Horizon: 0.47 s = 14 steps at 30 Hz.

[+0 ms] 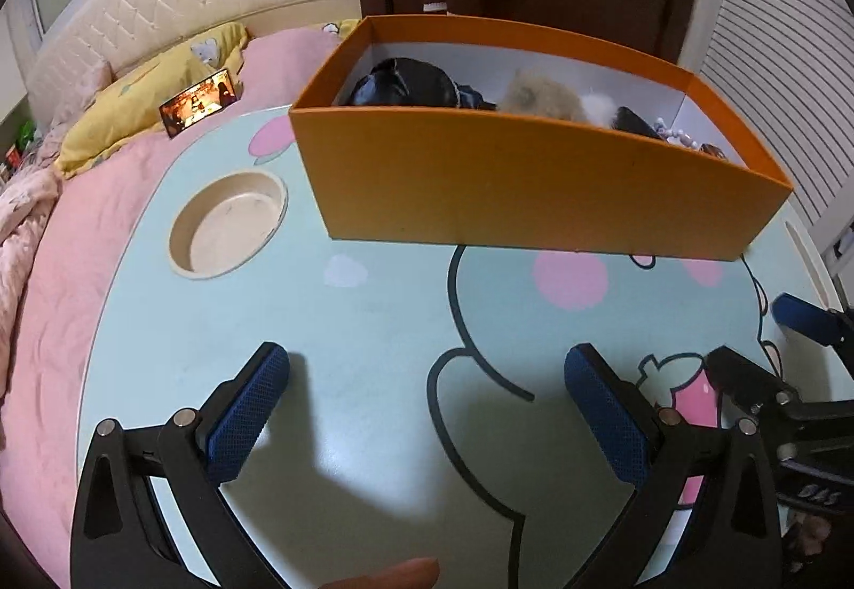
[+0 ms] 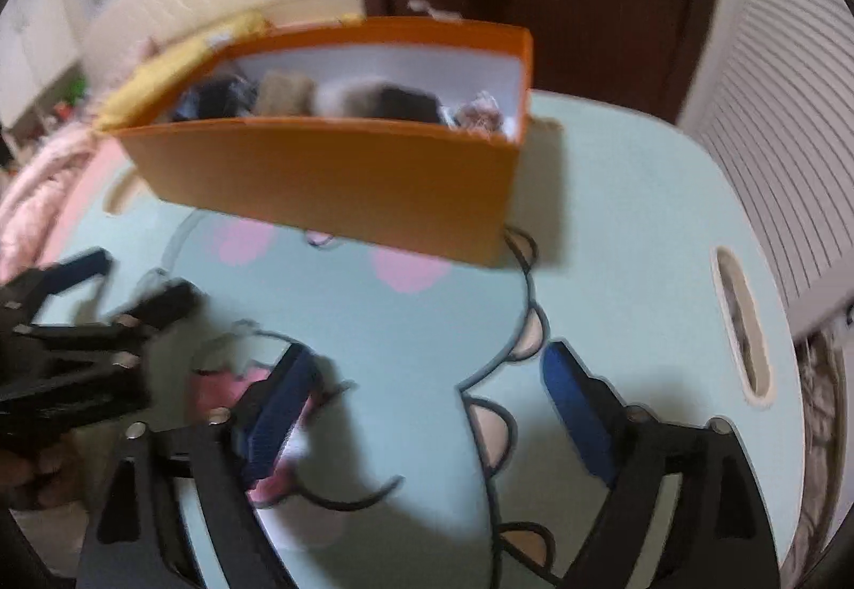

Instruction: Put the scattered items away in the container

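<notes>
Both grippers hang wide open and empty over the worktop (image 1: pixel 373 322): left gripper (image 1: pixel 427 364), right gripper (image 2: pixel 427 364). Orange box (image 1: pixel 523 183), long side facing, sits at 12 o'clock, items already inside.

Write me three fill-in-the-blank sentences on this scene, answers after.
1. The box on the table is coloured ____.
2. Both the left gripper and the right gripper have their jaws ____.
3. The phone lies on a ____ pillow.

Answers: orange; open; yellow
</notes>
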{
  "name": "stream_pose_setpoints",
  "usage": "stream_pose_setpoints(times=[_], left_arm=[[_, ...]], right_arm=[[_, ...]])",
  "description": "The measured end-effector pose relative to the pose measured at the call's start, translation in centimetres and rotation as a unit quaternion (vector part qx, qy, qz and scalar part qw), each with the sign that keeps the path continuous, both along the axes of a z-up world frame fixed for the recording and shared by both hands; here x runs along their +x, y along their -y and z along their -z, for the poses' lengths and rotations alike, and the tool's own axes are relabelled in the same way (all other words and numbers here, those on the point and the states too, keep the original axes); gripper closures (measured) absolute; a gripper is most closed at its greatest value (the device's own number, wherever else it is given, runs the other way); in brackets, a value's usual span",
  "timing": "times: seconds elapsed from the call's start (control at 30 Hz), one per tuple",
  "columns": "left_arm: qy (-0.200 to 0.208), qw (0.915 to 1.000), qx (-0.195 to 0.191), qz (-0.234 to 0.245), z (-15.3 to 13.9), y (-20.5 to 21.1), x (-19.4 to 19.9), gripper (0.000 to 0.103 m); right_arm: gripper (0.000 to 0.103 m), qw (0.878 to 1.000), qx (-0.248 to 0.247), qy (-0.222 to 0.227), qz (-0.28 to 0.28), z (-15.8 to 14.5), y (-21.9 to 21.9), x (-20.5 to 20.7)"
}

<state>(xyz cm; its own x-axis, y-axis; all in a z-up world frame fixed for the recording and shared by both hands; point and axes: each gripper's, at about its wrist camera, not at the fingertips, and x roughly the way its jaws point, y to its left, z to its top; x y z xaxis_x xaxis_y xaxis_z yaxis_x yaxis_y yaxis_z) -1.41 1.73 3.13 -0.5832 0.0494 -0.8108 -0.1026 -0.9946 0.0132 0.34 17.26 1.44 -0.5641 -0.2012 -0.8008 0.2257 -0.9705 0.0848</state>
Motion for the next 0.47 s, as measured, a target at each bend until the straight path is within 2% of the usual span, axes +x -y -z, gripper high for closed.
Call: stream_pose_setpoints(times=[0.47], left_arm=[[-0.002,1.0000,0.002,0.004,0.03,-0.34,-0.13,0.000]], right_arm=[[0.000,1.000,-0.011,-0.011,0.011,0.23,-0.96,-0.40]])
